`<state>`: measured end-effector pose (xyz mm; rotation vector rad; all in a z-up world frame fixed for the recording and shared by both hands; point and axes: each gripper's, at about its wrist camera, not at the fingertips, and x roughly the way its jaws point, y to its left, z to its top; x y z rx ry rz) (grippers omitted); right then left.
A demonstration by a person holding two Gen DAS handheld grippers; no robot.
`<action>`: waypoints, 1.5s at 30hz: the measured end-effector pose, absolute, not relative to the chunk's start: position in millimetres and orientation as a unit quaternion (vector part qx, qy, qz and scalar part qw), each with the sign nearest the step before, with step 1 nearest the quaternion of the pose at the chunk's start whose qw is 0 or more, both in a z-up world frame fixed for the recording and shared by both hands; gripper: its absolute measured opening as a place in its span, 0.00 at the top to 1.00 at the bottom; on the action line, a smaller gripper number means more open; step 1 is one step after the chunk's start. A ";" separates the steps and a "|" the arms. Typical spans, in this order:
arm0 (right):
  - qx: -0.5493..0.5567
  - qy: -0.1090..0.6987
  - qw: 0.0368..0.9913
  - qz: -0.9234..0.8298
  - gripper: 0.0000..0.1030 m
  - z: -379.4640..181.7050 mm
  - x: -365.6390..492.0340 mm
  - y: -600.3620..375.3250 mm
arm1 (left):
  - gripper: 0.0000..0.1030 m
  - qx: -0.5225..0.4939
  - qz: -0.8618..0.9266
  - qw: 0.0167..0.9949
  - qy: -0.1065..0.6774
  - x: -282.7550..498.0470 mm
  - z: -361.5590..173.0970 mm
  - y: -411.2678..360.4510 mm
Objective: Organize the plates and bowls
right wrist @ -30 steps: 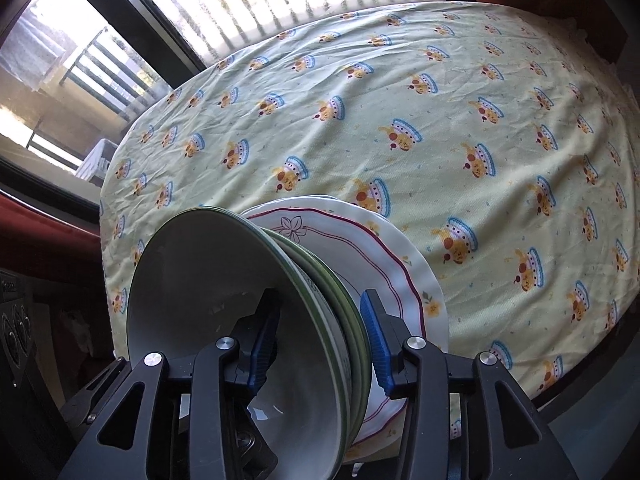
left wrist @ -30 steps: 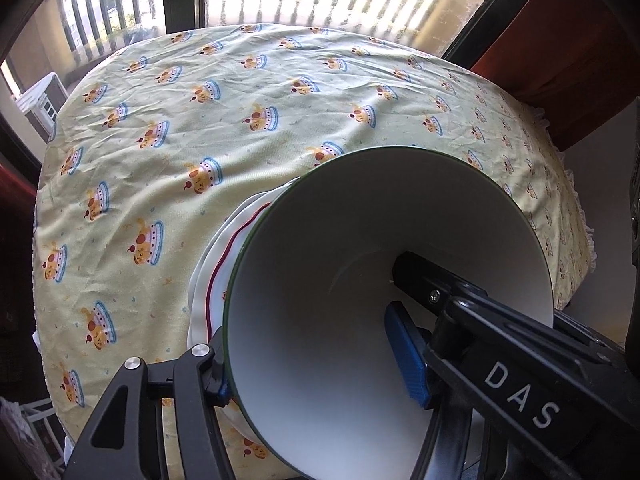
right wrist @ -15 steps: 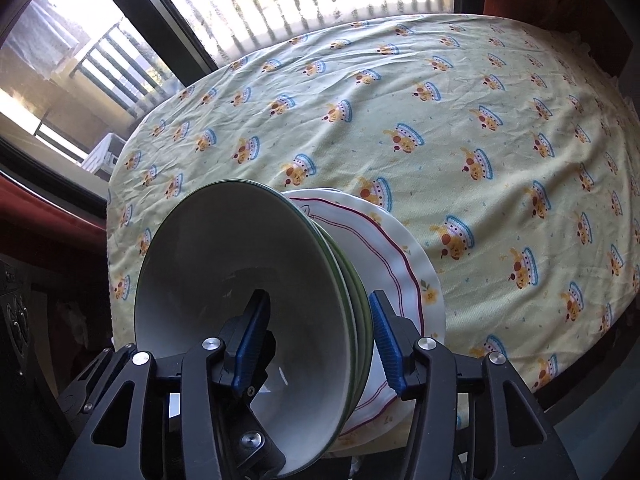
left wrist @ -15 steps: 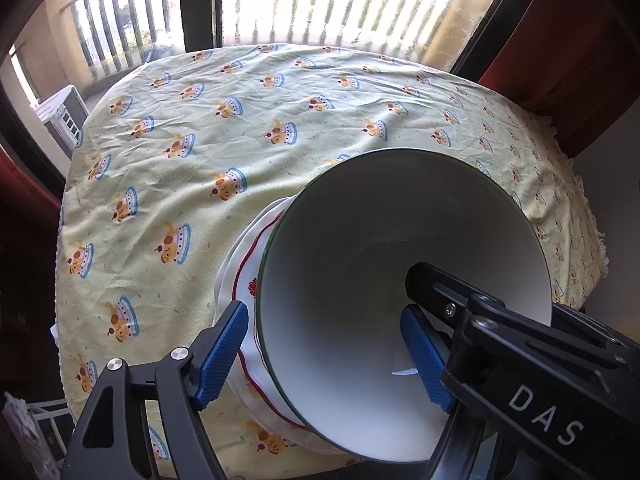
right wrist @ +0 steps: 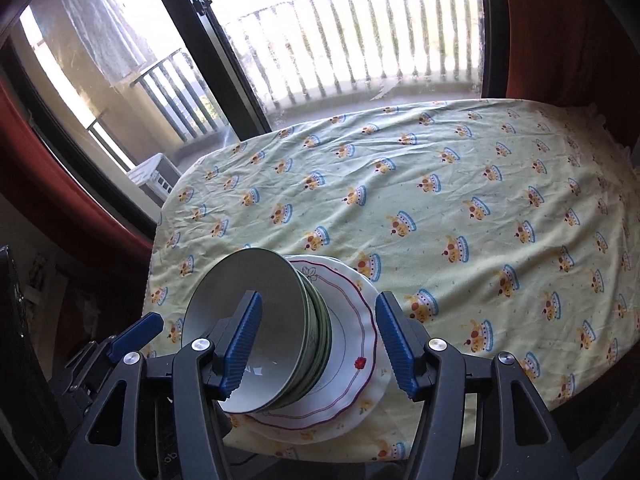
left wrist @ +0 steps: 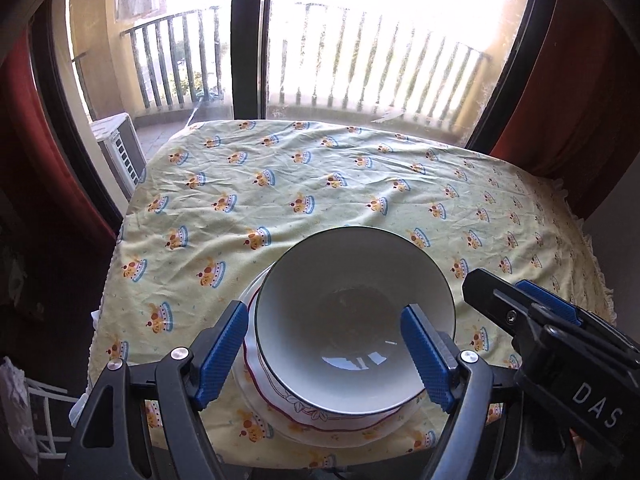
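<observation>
Your left hand-held gripper [left wrist: 324,354] stands apart, pads clear of the bowl stack [left wrist: 354,330] just ahead. Your right hand-held gripper [right wrist: 318,344] is opening, bowls between its jaws but untouched. Bowls nest on the red-rimmed plates [right wrist: 352,364] at the table [right wrist: 460,200] near edge, likely stacked to save room.

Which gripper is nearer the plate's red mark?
Right. The right gripper, jaws opening and empty, hovers over the red mark; the left gripper is beyond the bowls.

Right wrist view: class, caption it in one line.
Nested bowls stacked on red-rimmed plates, jaws opening clear of them.
</observation>
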<state>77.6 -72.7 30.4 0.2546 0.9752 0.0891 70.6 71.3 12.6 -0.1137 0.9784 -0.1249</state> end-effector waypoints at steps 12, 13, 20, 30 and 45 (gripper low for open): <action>0.071 0.409 0.909 0.033 0.31 21.9 6.6 -119.8 | 0.16 -0.055 -0.026 0.908 0.415 -4.4 -2.3 41.1; 0.065 0.405 0.912 0.030 0.31 19.2 0.7 -123.0 | 0.16 -0.050 -0.026 0.909 0.414 -9.0 -6.2 37.5; 0.029 0.372 0.928 0.003 0.21 0.0 -40.2 -143.1 | 0.12 -0.040 -0.029 0.917 0.395 -35.5 -25.4 18.3; 0.040 0.351 0.935 -0.030 0.15 -6.5 -67.1 -169.3 | 0.07 -0.038 -0.027 0.921 0.388 -47.0 -26.0 3.1; 0.057 0.356 0.932 -0.038 0.14 -10.0 -67.0 -178.7 | 0.06 -0.047 -0.006 0.924 0.379 -46.3 -23.7 10.4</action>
